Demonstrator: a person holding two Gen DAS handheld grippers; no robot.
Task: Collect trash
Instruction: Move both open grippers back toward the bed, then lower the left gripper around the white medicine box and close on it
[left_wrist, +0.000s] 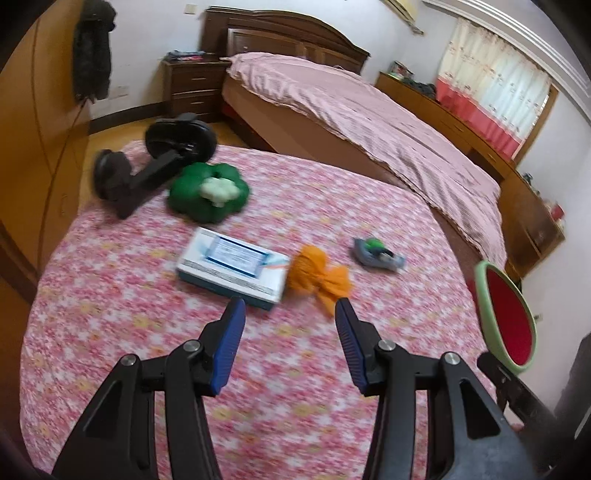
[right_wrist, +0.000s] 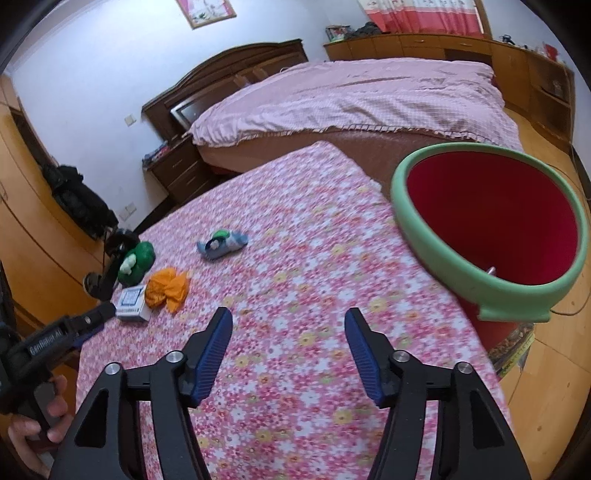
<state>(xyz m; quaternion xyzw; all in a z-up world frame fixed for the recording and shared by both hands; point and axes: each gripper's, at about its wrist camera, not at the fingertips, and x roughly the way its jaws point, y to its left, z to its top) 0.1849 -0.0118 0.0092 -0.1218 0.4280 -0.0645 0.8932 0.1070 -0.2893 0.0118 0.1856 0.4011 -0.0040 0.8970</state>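
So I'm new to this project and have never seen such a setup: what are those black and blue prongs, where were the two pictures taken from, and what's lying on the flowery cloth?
Those prongs are the two fingers of a hand-held gripper; a person holds one in each hand, with no robot arm. Each carries a fisheye camera looking along its fingers, which bends the room's edges. One picture comes from the left hand-held gripper, the other from the right hand-held gripper. Both are open and hold nothing. On the floral tablecloth lie a white and blue box, a crumpled orange wrapper, a green broccoli-shaped toy, a small blue and green wrapper and a black stand. Beside the table stands a red bucket with a green rim, probably the trash bin.
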